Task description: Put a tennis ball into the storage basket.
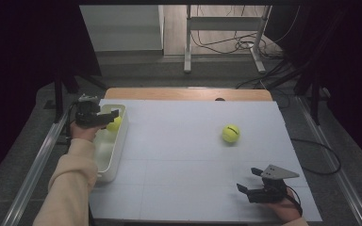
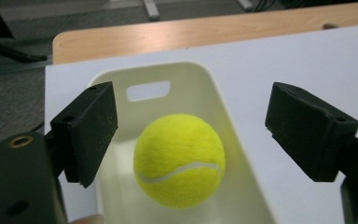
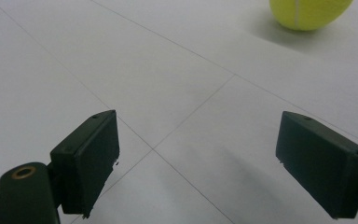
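A yellow tennis ball (image 1: pixel 115 124) (image 2: pixel 179 161) lies in the far end of a white oblong bin (image 1: pixel 115 153) (image 2: pixel 205 84) at the table's left edge. My left gripper (image 1: pixel 113 116) (image 2: pixel 193 109) hovers over it, open, its jaws wide on either side of the ball and not touching it. A second tennis ball (image 1: pixel 230 133) (image 3: pixel 307 11) rests on the white board, right of centre. My right gripper (image 1: pixel 247 179) (image 3: pixel 196 140) sits low near the front right corner, open with nothing between its jaws, pointing left across the board.
The white board (image 1: pixel 184 155) covers a wooden table (image 1: pixel 188 93), whose far edge shows behind it. Beyond are dark floor, cables (image 1: pixel 245 44) and a metal stand (image 1: pixel 187 42). Metal rails (image 1: pixel 37 160) run along both sides.
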### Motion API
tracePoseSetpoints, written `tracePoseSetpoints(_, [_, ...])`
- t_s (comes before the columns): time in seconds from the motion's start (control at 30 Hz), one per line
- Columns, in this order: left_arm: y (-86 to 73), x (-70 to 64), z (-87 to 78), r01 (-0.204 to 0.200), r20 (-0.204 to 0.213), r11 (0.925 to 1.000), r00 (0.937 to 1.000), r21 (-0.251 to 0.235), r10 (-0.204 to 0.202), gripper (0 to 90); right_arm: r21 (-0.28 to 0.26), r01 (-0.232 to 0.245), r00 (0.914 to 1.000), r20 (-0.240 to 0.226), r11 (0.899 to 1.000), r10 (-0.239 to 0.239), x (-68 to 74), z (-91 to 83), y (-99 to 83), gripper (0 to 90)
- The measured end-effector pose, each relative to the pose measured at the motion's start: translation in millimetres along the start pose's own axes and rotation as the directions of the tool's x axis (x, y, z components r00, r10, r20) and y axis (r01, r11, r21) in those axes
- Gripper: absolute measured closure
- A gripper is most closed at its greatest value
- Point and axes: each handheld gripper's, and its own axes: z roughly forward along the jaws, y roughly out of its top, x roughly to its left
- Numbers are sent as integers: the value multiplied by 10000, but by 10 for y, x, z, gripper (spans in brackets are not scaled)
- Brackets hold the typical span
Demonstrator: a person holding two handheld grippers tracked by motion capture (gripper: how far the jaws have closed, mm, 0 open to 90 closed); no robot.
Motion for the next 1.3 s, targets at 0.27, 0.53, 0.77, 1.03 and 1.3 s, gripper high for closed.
tracePoseSetpoints(0.27, [2,-52,-105,6,653,9993,9979,-364,18,161,-27,-4,10000,48,10000,4,2,-6,2,138])
tracePoseSetpoints(0.53, [-8,-163,-261,-56,1384,9970,9902,-766,162,163,-82,-8,10000,12,10000,8,4,-6,5,138])
tracePoseSetpoints(0.77, [-48,-312,-321,-549,1408,9948,9878,-857,667,163,-70,0,10000,23,10000,1,1,-11,9,138])
tracePoseSetpoints(1.03, [-104,-406,-373,-663,1743,9921,9811,-1062,842,163,-166,-219,9997,-60,9996,218,-26,-12,10,138])
tracePoseSetpoints(1.3, [-169,-513,-413,-627,2091,9917,9742,-1120,852,164,-267,-373,9993,-85,9989,371,-44,-12,13,138])
